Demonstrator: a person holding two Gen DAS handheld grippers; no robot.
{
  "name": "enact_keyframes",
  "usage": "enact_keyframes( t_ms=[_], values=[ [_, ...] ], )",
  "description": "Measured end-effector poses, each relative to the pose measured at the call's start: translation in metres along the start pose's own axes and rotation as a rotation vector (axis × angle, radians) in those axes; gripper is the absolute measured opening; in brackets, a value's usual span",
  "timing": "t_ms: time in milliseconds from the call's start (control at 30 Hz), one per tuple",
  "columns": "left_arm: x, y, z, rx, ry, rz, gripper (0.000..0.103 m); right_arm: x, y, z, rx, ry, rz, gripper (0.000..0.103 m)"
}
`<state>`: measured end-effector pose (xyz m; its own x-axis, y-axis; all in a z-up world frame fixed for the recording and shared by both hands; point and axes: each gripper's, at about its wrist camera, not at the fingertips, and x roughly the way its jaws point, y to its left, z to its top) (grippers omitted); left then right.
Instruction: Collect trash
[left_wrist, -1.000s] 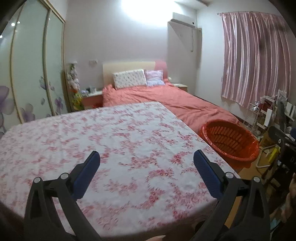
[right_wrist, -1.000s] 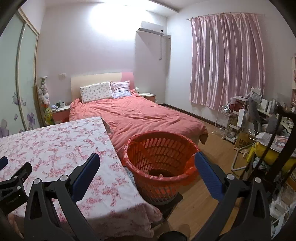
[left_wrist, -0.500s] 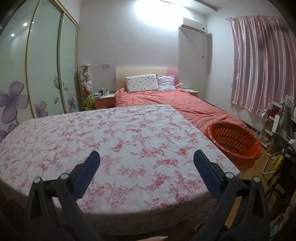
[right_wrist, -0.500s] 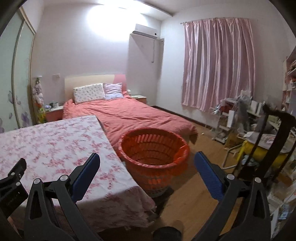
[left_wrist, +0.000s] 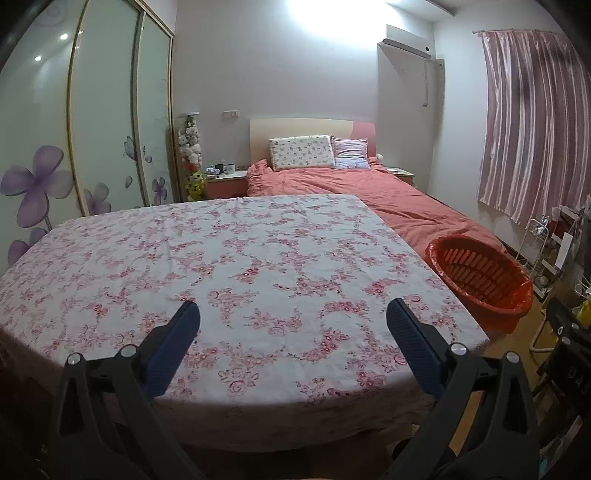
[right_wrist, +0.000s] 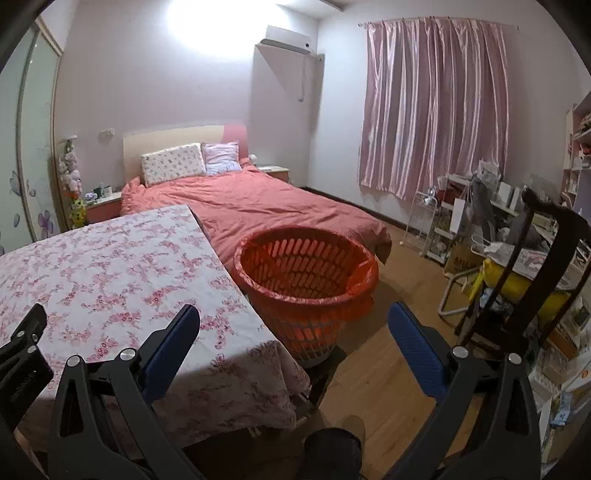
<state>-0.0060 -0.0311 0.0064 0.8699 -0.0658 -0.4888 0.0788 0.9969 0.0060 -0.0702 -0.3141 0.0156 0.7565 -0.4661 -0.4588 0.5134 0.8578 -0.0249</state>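
Note:
An orange slatted basket (right_wrist: 306, 280) lined with an orange bag stands on the floor at the table's right end, also seen as the basket (left_wrist: 480, 277) in the left wrist view. The table (left_wrist: 236, 266) wears a pink floral cloth, and no loose trash shows on it. My left gripper (left_wrist: 293, 317) hangs open over the table's near edge, nothing between its blue pads. My right gripper (right_wrist: 293, 319) is open too, held near the table's corner (right_wrist: 258, 354) and in front of the basket, a little back from it. The left gripper's black body (right_wrist: 22, 354) shows at the right wrist view's left edge.
Behind the table stands a bed with a coral cover (right_wrist: 258, 206) and two pillows. A glass wardrobe (left_wrist: 74, 129) fills the left wall. A pink curtain (right_wrist: 436, 110), a white wire rack (right_wrist: 424, 221), a dark chair (right_wrist: 546, 266) and cluttered shelves line the right side. Wooden floor (right_wrist: 388, 369) lies right of the basket.
Both grippers have pulled back and risen from the table and basket, so more of the room shows. Both have stayed open and empty.

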Motion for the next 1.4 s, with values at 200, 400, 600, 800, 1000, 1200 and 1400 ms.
enact_keyframes(
  t_ms=[200,400,600,800,1000,1200,1400],
  values=[
    [0.002,-0.001,-0.001,-0.002,0.012,0.014,0.099,0.006,-0.004,-0.002,0.025,0.055,-0.020,0.101],
    [0.005,0.001,-0.002,-0.010,0.028,0.023,0.099,0.008,-0.006,-0.004,0.031,0.082,-0.040,0.101],
    [0.006,0.001,-0.003,-0.013,0.030,0.034,0.099,0.008,-0.005,-0.003,0.025,0.074,-0.073,0.101],
    [0.003,0.001,-0.002,-0.015,0.022,0.046,0.099,0.009,-0.004,-0.002,0.017,0.071,-0.088,0.101],
    [0.000,0.001,-0.002,-0.018,0.017,0.036,0.099,0.006,-0.004,-0.001,0.016,0.070,-0.068,0.101],
    [-0.006,0.002,-0.001,-0.024,0.010,0.025,0.099,0.002,-0.002,-0.001,0.022,0.068,-0.040,0.101],
    [-0.011,0.001,0.000,-0.028,0.002,0.014,0.099,-0.002,-0.003,0.000,0.032,0.063,-0.025,0.101]
  ],
)
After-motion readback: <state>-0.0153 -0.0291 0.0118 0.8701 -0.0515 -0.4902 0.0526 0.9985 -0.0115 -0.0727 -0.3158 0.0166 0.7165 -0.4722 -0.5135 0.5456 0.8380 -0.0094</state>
